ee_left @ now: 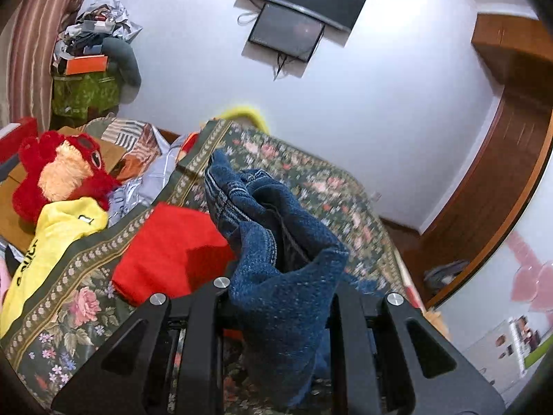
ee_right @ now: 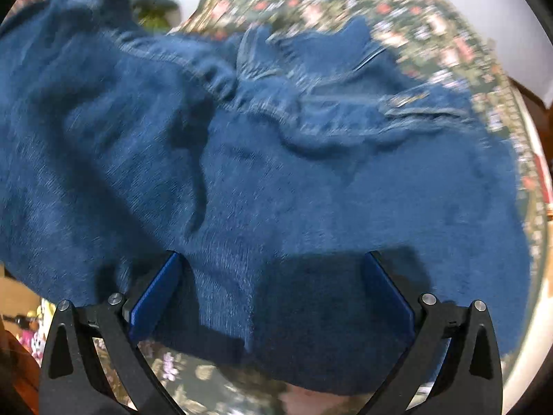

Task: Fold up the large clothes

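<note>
Setting: a bed covered by a dark green floral bedspread, with a white wall behind it; the bedspread is the landmark for every place given here.

Jeans: a pair of dark blue denim jeans. In the left wrist view a bunched part stands up off the bedspread, rising from between the left tool's fingers. In the right wrist view the rest lies spread and wrinkled across the bedspread and fills most of the picture; this view is blurred.

Left gripper: black fingers drawn close together and clamped on a thick fold of the jeans, held above the bedspread. The pads are hidden by the cloth.

Right gripper: jaws spread wide, blue pads well apart, pointing down at the jeans. Denim lies between and under the pads; whether they touch it cannot be told.

Red garment: lying on the bedspread, just left of the raised denim.

Yellow garment: draped over the bedspread's left edge, black lettering on it.

Red plush toy: beyond the bedspread's left edge, above the yellow garment.

Wall-mounted screen: high on the wall above the bedspread's far end.

Wooden wardrobe: to the right of the bedspread.
</note>
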